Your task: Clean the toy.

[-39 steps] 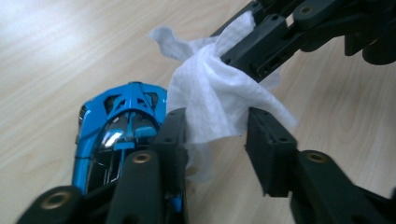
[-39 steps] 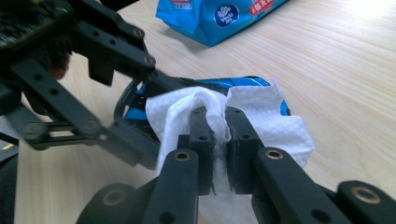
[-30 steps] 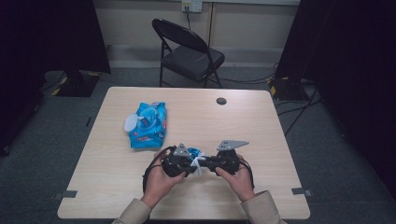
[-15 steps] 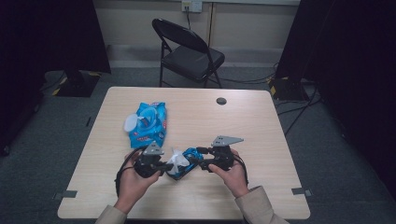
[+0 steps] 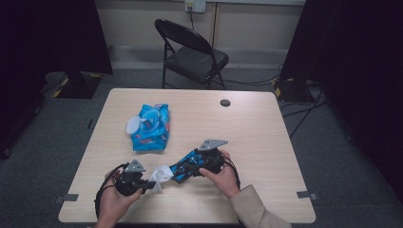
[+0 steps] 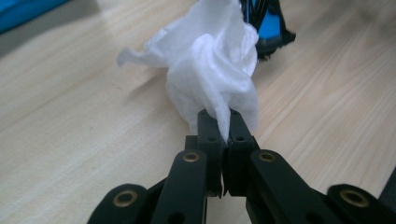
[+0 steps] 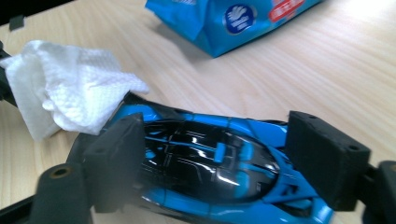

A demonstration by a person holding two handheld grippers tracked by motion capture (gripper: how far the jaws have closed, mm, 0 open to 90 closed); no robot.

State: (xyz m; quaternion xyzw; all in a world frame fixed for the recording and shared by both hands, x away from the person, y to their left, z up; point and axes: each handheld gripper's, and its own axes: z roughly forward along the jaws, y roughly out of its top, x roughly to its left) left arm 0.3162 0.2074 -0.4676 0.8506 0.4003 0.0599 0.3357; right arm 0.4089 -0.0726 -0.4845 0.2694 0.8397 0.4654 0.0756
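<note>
Crumpled white wipe [image 6: 212,70] against the nose of a glossy blue-and-black toy car [image 7: 210,163].

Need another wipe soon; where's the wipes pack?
High view: the wipes pack lies on the table's left half, lid open, beyond the left gripper.

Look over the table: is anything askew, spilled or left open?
Nothing is spilled. The blue wet-wipe pack lies with its white lid flipped open. Otherwise the left claw pinches a crumpled wipe against the blue toy car held in the right claw.
</note>
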